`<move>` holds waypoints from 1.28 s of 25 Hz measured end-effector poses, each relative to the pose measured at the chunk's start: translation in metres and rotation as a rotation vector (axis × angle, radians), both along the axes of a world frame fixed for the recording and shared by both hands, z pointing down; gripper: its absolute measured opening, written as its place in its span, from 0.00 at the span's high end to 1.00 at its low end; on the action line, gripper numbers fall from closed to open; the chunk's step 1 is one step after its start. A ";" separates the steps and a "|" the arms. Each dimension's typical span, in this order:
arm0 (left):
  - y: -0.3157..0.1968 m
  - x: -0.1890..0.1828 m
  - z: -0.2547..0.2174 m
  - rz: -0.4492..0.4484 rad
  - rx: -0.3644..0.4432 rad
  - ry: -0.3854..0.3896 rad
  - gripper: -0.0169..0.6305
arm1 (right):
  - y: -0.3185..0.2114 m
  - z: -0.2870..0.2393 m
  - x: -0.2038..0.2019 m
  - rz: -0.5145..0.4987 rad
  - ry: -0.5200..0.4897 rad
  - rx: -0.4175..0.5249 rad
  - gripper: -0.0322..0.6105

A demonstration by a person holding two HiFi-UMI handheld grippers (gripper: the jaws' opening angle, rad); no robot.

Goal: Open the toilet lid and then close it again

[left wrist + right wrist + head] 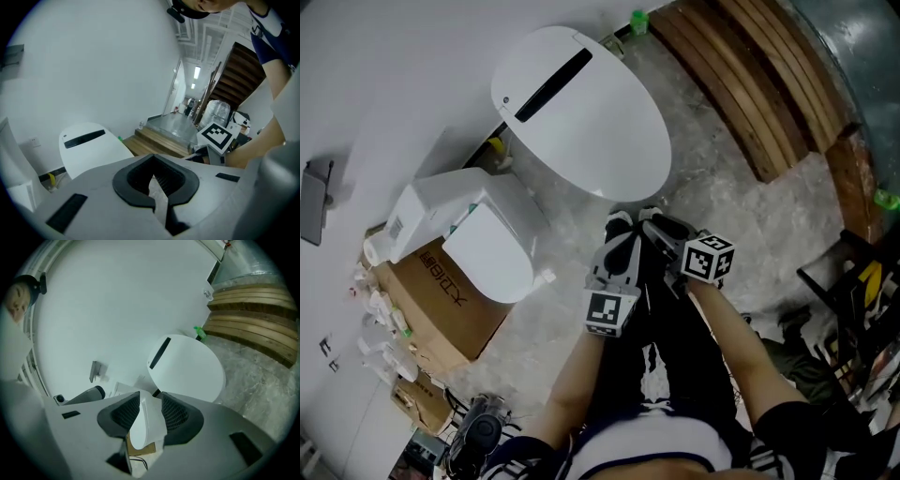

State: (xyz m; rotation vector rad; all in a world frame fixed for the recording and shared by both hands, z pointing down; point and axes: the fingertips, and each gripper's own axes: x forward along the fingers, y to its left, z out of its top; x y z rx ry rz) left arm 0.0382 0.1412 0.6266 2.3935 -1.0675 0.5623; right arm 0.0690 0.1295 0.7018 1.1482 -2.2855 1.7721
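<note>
Only the left gripper view shows a bright hallway (pixel 187 101) past the wooden steps (pixel 159 140). A cardboard box (pixel 441 300) sits at the left by the white wall (pixel 384 75). The toilet lid (pixel 581 112) is down, ahead of both claws, untouched. The left gripper (pixel 619 223) is pinched narrow and the right gripper (pixel 664 225) is wide; both are empty. The floor (pixel 722 197) is grey stone.

Left gripper (pixel 617 230) and right gripper (pixel 662 225): light grey shells with black slot marks and black ribbed pads (pixel 168 180). Each bears a white cube with black square markers: left cube (pixel 610 312) at 6 o'clock, right cube (pixel 710 258) at 4 o'clock. The person wears dark short sleeves (pixel 787 424) with white stripes.
</note>
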 end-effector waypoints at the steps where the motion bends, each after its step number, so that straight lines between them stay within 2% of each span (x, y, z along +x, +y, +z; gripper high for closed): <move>1: -0.001 -0.001 0.010 -0.006 -0.015 0.001 0.97 | -0.001 0.013 0.000 0.008 -0.006 -0.024 0.78; 5: -0.003 -0.006 0.045 -0.019 -0.065 0.006 0.97 | -0.004 0.072 0.002 0.074 -0.046 -0.136 0.76; 10: -0.002 -0.011 0.076 -0.058 -0.071 -0.003 0.97 | 0.002 0.142 0.001 0.098 -0.051 -0.237 0.72; 20: 0.003 -0.004 0.123 0.018 -0.083 0.006 0.97 | 0.000 0.226 0.006 0.143 -0.052 -0.294 0.68; 25: 0.001 -0.012 0.142 0.028 -0.081 -0.007 0.97 | -0.003 0.249 0.008 0.167 -0.087 -0.308 0.66; 32: 0.004 -0.012 0.156 0.061 -0.098 0.007 0.97 | -0.009 0.263 0.010 0.201 -0.188 -0.327 0.65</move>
